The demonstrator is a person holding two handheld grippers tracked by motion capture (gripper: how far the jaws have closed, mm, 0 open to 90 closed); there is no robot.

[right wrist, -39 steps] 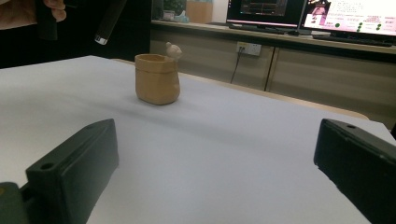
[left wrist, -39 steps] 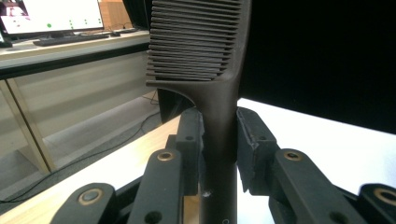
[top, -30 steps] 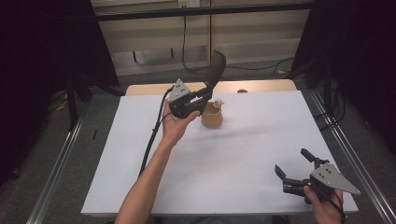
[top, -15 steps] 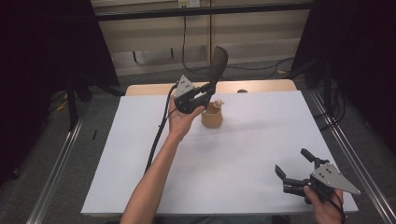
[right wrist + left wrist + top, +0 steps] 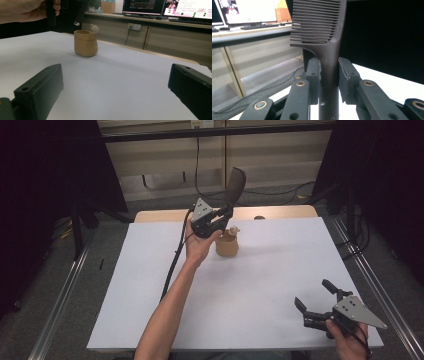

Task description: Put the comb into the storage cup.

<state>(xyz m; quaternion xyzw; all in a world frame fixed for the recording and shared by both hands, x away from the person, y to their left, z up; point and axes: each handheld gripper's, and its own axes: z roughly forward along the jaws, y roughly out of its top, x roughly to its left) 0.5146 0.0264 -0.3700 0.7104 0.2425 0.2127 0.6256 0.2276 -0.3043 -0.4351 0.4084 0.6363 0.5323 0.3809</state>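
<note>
Gripping a dark comb (image 5: 329,45) by its handle, the left tongs (image 5: 223,215) stand clamped tight on it, teeth end raised, handle end pointing down just above the small tan pot (image 5: 227,245) at the far middle of the white worktop (image 5: 150,270). The step in hand looks like lowering the comb into that pot. Next calls for lining the handle tip over the mouth, clear of the pale knob on its rim, then easing down. The right tongs (image 5: 316,300) hover wide open and empty near the worktop's near right corner
</note>
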